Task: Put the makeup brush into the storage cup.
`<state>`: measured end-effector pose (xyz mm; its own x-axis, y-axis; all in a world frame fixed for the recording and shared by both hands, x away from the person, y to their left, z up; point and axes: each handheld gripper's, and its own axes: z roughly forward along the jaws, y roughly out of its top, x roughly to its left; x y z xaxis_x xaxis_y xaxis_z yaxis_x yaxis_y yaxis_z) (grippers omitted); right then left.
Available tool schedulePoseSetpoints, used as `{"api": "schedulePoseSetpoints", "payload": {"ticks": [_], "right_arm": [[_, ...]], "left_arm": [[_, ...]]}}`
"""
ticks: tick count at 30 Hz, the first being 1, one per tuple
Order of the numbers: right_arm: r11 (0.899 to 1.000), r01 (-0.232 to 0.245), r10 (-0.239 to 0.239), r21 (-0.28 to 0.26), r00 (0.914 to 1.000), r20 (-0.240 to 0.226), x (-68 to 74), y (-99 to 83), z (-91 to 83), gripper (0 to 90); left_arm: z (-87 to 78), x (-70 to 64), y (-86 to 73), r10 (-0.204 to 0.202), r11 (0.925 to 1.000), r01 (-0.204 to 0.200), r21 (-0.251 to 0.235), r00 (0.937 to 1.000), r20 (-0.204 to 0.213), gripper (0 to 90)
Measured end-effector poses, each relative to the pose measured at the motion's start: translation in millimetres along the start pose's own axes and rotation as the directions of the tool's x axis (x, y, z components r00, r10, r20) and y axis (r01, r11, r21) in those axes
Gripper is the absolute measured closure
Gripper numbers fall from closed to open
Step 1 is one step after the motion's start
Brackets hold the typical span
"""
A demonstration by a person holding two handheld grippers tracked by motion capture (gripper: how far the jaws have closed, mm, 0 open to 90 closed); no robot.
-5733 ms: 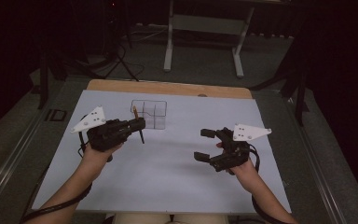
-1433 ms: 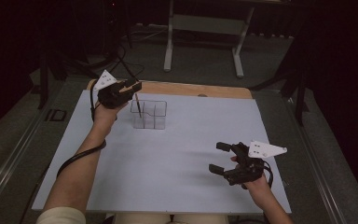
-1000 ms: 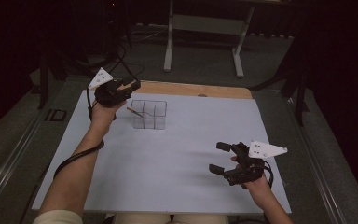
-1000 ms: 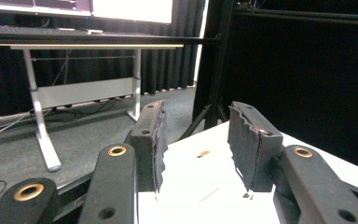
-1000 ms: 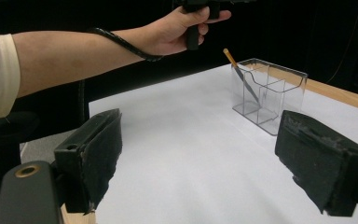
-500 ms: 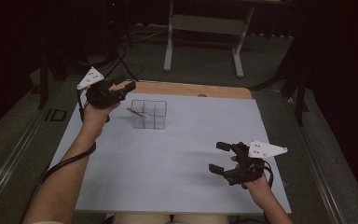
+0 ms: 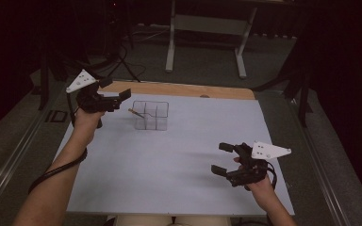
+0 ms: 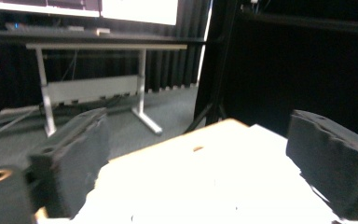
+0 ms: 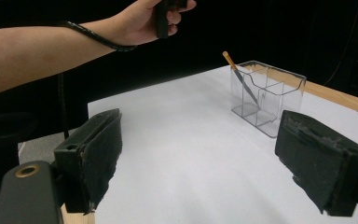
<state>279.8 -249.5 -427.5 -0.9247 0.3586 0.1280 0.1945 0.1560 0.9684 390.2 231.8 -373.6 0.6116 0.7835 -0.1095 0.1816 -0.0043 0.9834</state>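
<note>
Two hand-held grippers in play, and neither has anything in it. The left hand-held gripper (image 7: 115, 98) hangs in the air just left of the clear organizer (image 7: 151, 115), jaws spread wide apart with nothing between them, which reads like the pencil's job is done and that hand has no reason to be down at the box. The right hand-held gripper (image 7: 225, 159) sits low over the near right part of the white tabletop (image 7: 169, 165), well apart from the organizer, jaws also gaping and empty; it looks parked out of the way so it doesn't bump anything.

The pencil (image 9: 240, 78) is inside the organizer, in one of the compartments on the box's left side as the high view has it. It leans rather than stands straight, its orange end poking out over the rim toward the left hand. It's thin, with a darker lower part seen through the plastic. The organizer itself is see-through, split into small square cells, and sits toward the far side of the tabletop.
</note>
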Motion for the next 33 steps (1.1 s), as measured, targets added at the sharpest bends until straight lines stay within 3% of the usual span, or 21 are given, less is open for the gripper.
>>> {"api": "schedulePoseSetpoints", "payload": {"ticks": [9, 21, 25, 28, 33], "right_arm": [[1.0, 0.0, 0.0, 0.004, 1.0, 0.006, -0.3, -0.1, 0.1, 14.9], [1.0, -0.003, 0.003, 0.015, 1.0, -0.006, -0.6, -1.1, 1.2, 14.9], [1.0, 0.001, -0.001, 0.012, 1.0, -0.006, -0.3, -1.0, 1.3, 14.9], [1.0, 0.002, -0.002, 0.011, 1.0, -0.008, -0.1, -0.9, 0.7, 14.9], [1.0, 0.003, -0.003, 0.01, 1.0, 0.001, -0.5, -1.4, -0.6, 14.9]], "left_arm": [[-12.9, -8.5, 3.0, 0.036, 0.9992, -0.035, 0.021, 0.9993, -0.014, 1.8], [-29.9, -21.4, 8.0, 0.018, 0.9998, -0.018, -0.001, 0.9994, 0.03, 1.7], [-34.2, -26.4, 5.5, 0.017, 0.9998, -0.017, 0.006, 0.9989, 0.043, 1.7], [-37.4, -30.1, 2.8, 0.04, 0.9992, -0.04, 0.003, 0.9977, 0.055, 1.7], [-43.3, -33.4, -2.0, 0.029, 0.9996, -0.03, 0.001, 0.9968, 0.074, 1.7]]}}
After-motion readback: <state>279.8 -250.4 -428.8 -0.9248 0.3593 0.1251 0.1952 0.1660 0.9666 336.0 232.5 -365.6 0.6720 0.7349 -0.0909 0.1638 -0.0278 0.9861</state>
